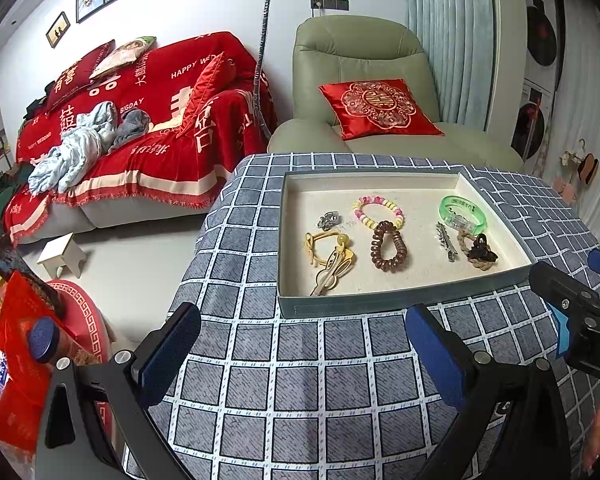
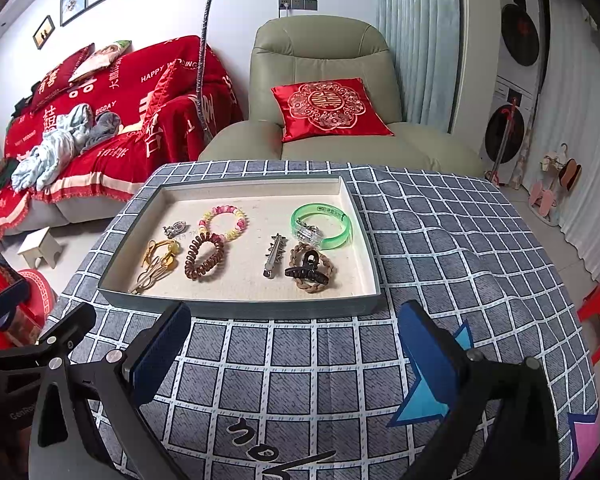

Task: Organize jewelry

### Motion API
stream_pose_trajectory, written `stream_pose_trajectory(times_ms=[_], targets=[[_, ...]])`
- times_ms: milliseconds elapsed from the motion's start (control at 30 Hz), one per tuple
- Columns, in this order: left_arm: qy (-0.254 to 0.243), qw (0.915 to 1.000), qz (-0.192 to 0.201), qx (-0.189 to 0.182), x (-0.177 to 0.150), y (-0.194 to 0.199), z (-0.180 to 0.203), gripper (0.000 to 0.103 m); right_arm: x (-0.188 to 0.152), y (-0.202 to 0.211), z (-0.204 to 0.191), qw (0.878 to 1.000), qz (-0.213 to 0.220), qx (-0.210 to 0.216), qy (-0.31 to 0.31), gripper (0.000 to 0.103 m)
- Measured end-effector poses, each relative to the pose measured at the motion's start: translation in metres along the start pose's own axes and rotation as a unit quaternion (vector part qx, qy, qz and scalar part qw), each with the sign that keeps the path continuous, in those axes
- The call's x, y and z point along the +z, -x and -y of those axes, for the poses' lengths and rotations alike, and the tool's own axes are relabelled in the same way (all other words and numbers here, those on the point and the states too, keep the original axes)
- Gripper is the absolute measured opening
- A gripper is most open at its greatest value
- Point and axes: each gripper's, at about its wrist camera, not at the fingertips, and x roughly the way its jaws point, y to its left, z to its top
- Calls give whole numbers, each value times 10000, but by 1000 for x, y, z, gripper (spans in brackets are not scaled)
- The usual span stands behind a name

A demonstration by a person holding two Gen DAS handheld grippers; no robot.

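Observation:
A shallow grey tray point(image 1: 380, 305) point(image 2: 236, 306) with a cream lining sits on the checked tablecloth. In it lie a green bangle point(image 1: 462, 209) point(image 2: 322, 226), a pink-yellow bead bracelet point(image 1: 378, 210) point(image 2: 223, 222), a brown coil hair tie point(image 1: 388, 246) point(image 2: 204, 260), a yellow cord tie with a gold clip point(image 1: 330, 258) point(image 2: 158, 260), a silver charm point(image 1: 328, 220) point(image 2: 175, 229), a spiked silver clip point(image 1: 446, 240) point(image 2: 274, 256) and a black claw clip on a braided band point(image 1: 480, 252) point(image 2: 310, 270). My left gripper point(image 1: 300, 354) and right gripper point(image 2: 296, 350) are open and empty, just in front of the tray.
The table is covered by a grey-blue checked cloth point(image 2: 340, 360) with blue star marks point(image 2: 428, 396) at the right. A green armchair point(image 2: 328, 80) stands behind it and a red-covered sofa point(image 1: 140, 128) to the left. Red boxes point(image 1: 24, 360) sit beside the table's left edge.

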Motion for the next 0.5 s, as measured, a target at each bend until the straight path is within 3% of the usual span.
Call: stream_pose_trajectory(times_ms=[500], targets=[[-56,10000,-32,14,-2,-3,1,103,-1,0,-2,10000,-13,1,8,103]])
